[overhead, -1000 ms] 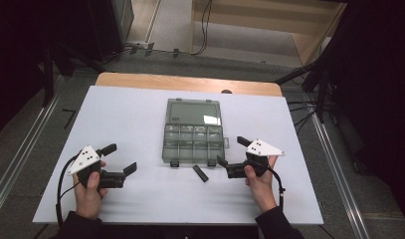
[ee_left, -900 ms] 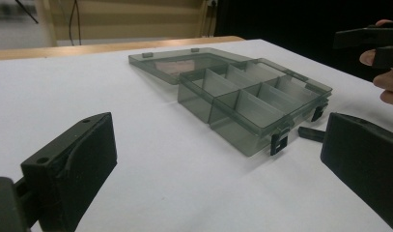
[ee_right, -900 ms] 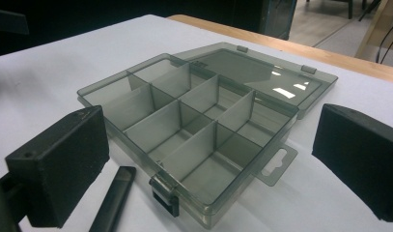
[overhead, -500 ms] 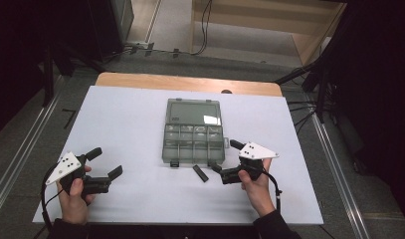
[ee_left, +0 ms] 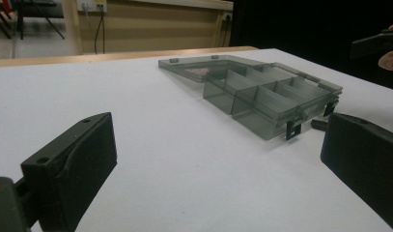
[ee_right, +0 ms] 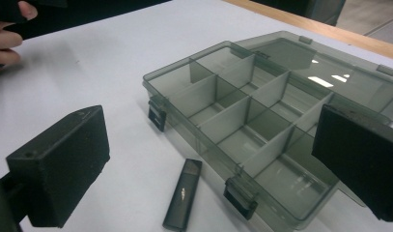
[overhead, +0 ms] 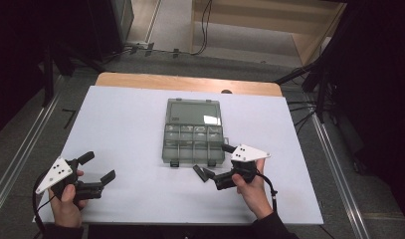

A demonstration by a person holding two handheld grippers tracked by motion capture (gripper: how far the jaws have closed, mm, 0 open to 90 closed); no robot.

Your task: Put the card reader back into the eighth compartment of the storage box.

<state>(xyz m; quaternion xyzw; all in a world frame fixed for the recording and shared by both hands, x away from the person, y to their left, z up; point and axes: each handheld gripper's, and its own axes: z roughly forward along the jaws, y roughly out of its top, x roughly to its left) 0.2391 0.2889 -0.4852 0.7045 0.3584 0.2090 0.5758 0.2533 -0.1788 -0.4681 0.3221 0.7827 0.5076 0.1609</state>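
White covering lies over the table (overhead: 140,119), with a strip of bare wood along its far edge and dark floor and cables beyond. Near the middle of that sheet sits a smoky grey plastic box (overhead: 194,144), its lid (overhead: 192,112) thrown back flat on the far side and its small divided compartments open to the air; I can see nothing lying in them. Two dark latches hang from the box's near wall. Just in front of that near wall, close to the right-hand latch, a small black stick (ee_right: 183,193) lies flat on the sheet, apart from the box and not touched by anything. My right claw (overhead: 217,164) hovers beside the box's near right corner, its jaws spread wide and gripping nothing; in the right gripper view the stick lies between and ahead of the two black pads (ee_right: 63,159), with the box's front row of compartments just past it. My left claw (overhead: 98,167) is well away from the box, off toward the near left part of the sheet, and it too is released, jaws parted around empty air. From the left gripper view the box sits ahead and to the right, its lid flat behind it, and the other hand (ee_left: 389,60) shows at the far right edge.
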